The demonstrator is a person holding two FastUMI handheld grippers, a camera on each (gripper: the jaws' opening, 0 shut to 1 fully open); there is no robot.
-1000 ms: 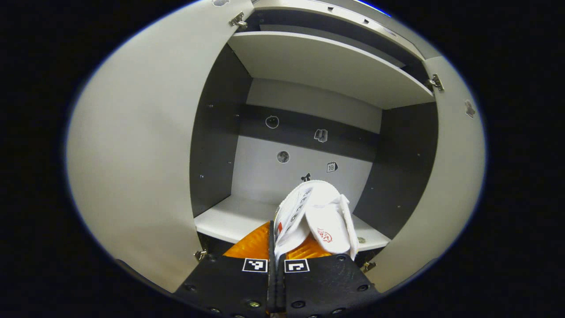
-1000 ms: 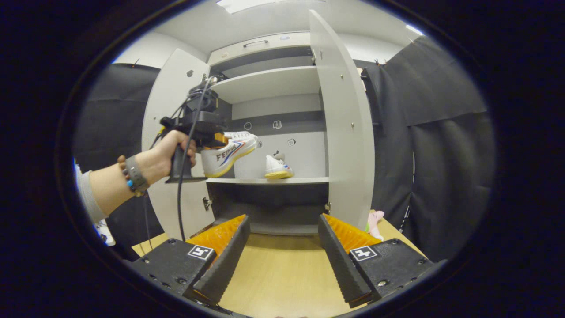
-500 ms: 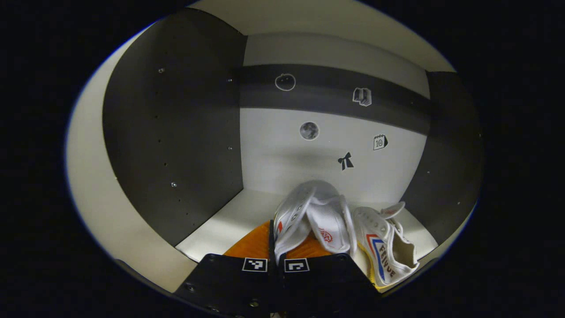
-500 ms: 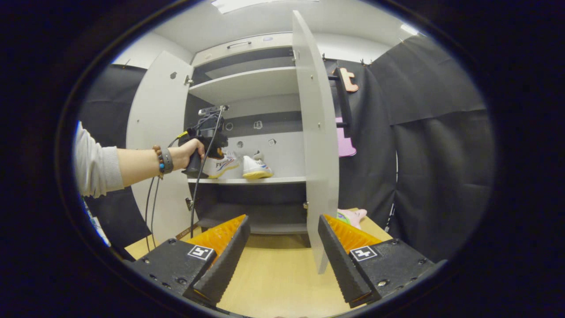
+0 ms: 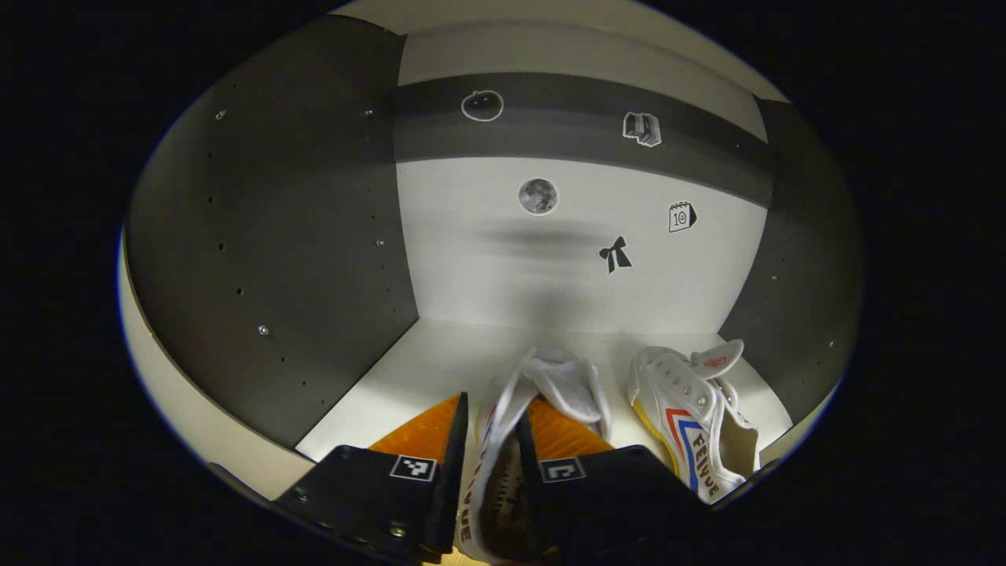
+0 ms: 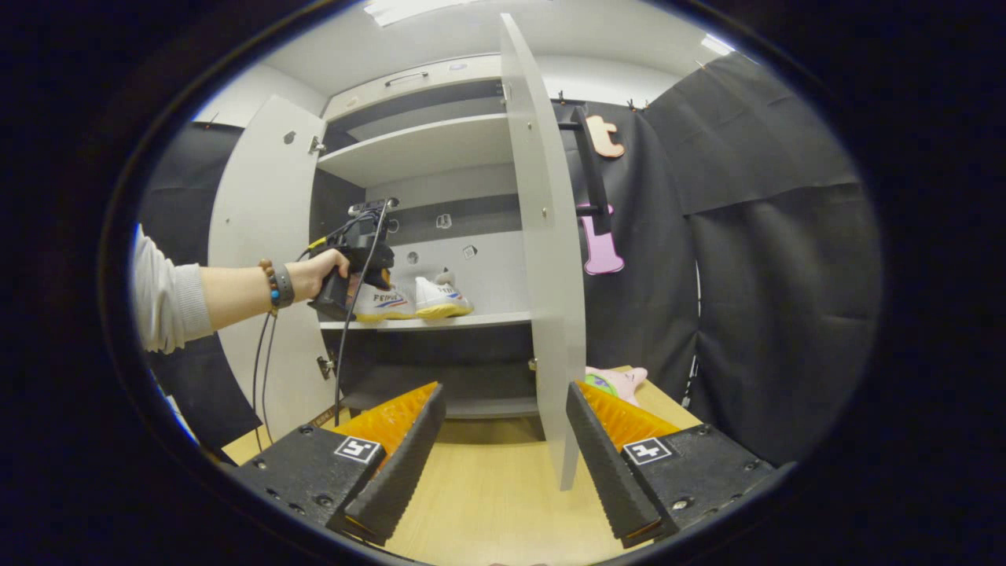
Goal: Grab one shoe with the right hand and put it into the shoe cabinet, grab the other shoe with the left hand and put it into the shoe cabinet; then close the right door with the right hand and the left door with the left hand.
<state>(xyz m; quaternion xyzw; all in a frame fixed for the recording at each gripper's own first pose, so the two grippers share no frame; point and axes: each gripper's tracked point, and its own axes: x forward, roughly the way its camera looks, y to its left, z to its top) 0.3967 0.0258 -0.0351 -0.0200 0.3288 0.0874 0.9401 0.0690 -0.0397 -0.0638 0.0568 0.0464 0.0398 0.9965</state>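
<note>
In the left gripper view, my left gripper is deep inside the shoe cabinet. Its fingers stand apart, with the side wall of a white shoe between them, and the shoe rests on the white shelf. The other white shoe, with red and blue stripes, sits just to its right. In the right gripper view, both shoes stand side by side on the shelf, and a hand holds the left gripper at them. My right gripper hangs open over the table, before the open right door.
The left door stands wide open behind the person's sleeve. An upper shelf spans the cabinet. A pink plush toy lies on the wooden table right of the right door. Small stickers dot the back wall.
My left gripper went deeper into the cabinet, lowered the shoe onto the shelf beside the other one and spread its fingers. My right gripper drifted slightly right and stayed open.
</note>
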